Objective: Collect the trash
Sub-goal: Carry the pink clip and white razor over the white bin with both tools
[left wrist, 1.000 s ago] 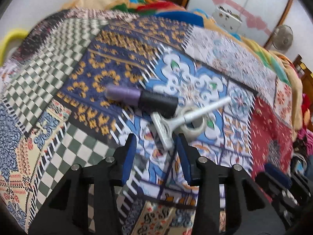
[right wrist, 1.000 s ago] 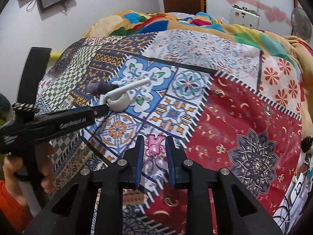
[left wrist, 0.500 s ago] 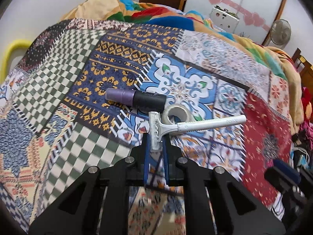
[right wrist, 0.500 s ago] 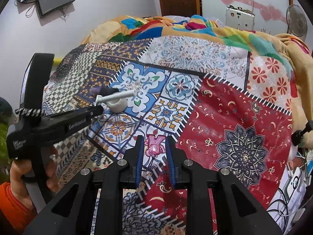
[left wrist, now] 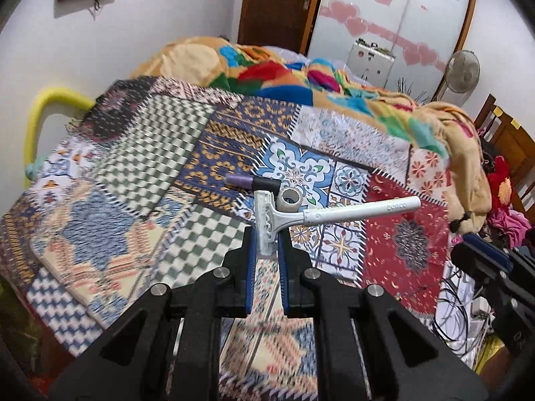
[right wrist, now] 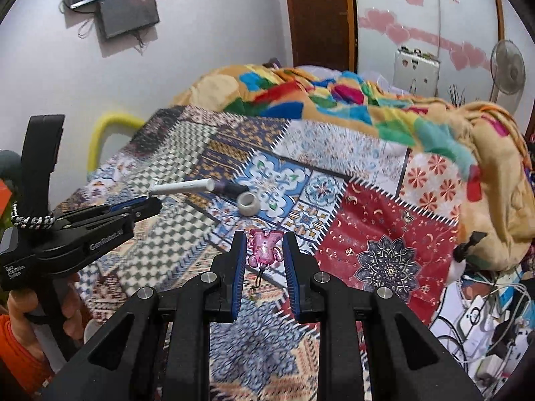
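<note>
My left gripper (left wrist: 266,250) was clamped on the head of a white razor (left wrist: 334,215), handle sticking out to the right, lifted clear of the patchwork bedspread (left wrist: 133,200). My right gripper (right wrist: 261,250) pinched a small pink charm (right wrist: 264,247), its cord dangling below. Beyond the left tips, on the bedspread: a tape roll (left wrist: 291,199), then a purple-and-black tube (left wrist: 252,182) just behind it. Farther off, a heaped colourful blanket (left wrist: 301,80).

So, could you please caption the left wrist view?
Left tongs grip a white razor above the patchwork bedspread.
</note>
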`<control>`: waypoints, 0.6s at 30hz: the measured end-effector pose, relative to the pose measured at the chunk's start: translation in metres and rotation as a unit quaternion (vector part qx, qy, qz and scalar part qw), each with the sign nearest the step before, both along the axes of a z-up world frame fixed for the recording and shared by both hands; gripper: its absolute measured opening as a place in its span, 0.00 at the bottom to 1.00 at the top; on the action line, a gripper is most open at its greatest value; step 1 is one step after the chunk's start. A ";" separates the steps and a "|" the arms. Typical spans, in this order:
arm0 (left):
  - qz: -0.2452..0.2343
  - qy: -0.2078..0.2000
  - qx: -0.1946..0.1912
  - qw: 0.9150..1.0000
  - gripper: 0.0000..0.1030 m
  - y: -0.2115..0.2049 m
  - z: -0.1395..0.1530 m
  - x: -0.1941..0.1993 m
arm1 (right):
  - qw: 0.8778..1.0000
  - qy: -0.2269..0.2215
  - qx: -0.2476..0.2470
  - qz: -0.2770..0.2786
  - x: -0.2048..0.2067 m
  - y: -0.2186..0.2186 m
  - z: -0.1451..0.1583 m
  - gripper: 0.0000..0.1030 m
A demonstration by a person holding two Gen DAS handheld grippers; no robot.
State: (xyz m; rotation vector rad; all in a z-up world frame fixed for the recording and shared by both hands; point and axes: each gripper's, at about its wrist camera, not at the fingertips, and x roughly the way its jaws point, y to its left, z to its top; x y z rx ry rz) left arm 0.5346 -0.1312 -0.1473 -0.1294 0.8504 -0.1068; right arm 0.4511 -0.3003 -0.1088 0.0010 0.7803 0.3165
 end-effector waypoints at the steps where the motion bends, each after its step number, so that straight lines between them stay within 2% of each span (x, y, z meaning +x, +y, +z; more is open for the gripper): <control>1: 0.002 -0.004 0.000 1.000 0.11 0.004 0.008 -0.010 | 1.000 -0.004 -0.001 0.002 -0.006 0.002 0.006 0.19; 10: 0.038 -0.020 0.004 0.999 0.11 0.055 0.051 -0.091 | 0.999 -0.036 0.006 0.018 -0.063 0.029 0.053 0.19; 18: 0.096 -0.029 0.000 0.995 0.11 0.115 0.060 -0.166 | 0.997 -0.046 0.007 0.054 -0.107 0.069 0.069 0.19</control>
